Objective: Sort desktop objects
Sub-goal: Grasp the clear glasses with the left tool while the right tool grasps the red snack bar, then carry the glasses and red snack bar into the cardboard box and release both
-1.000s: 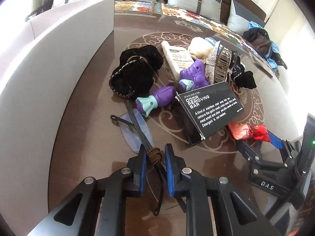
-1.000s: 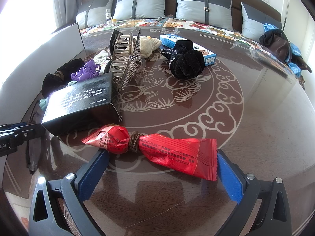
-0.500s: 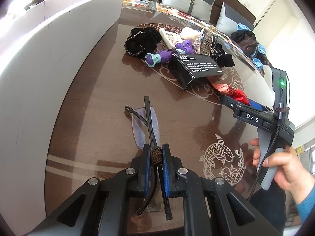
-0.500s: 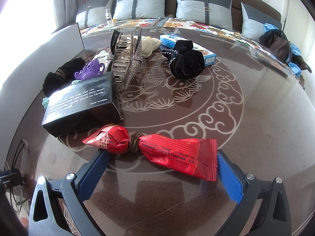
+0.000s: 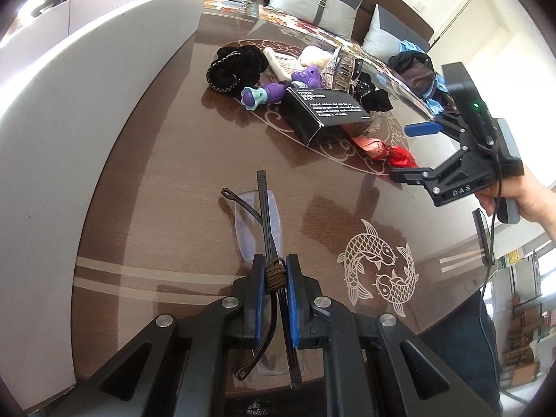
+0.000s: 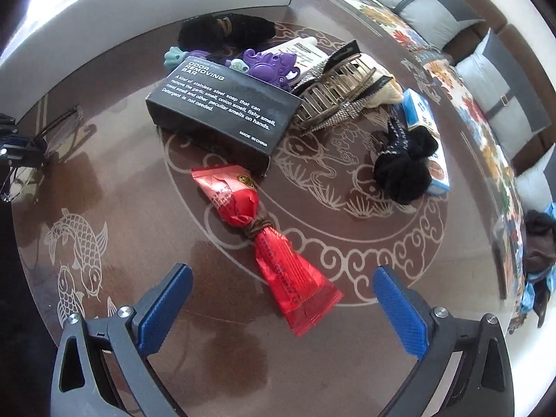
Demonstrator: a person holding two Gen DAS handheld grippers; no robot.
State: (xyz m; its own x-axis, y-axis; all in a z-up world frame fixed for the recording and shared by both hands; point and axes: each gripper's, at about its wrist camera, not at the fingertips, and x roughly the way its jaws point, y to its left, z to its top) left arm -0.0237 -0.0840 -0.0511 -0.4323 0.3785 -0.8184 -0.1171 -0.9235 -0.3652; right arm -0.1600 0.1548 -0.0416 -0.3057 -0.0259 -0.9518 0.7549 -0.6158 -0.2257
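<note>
Vs 1 s ago: left tongs (image 5: 274, 278) have pulled the glasses (image 5: 259, 222) well back from the pile toward the near table (image 5: 146, 180) edge, by the koi inlay (image 5: 378, 264). Right tongs (image 6: 278, 309) have lifted and rolled; the red snack packet (image 6: 274, 250), earlier lying across between the pads, now lies diagonal on the table, below and clear of them.

Left view only: right tongs (image 5: 410, 153) seen from outside, held in a person's hand (image 5: 521, 194) above the packet (image 5: 385, 147). Right view only: blue-white box (image 6: 422, 118) under a black scrunchie (image 6: 406, 165), and the full packet w/ brown band round its middle.

Left tongs: narrow, clamped on the glasses' folded temples where a brown band (image 5: 275, 272) wraps them; lens rests on the table. Right tongs: wide, pads touching nothing.

Rest of pile sits mid-table: black odor-bar box (image 6: 222, 104), purple toy (image 6: 274, 64), metal hair claw (image 6: 333, 93), 2nd black scrunchie (image 6: 222, 31), white tube (image 6: 295, 48).
</note>
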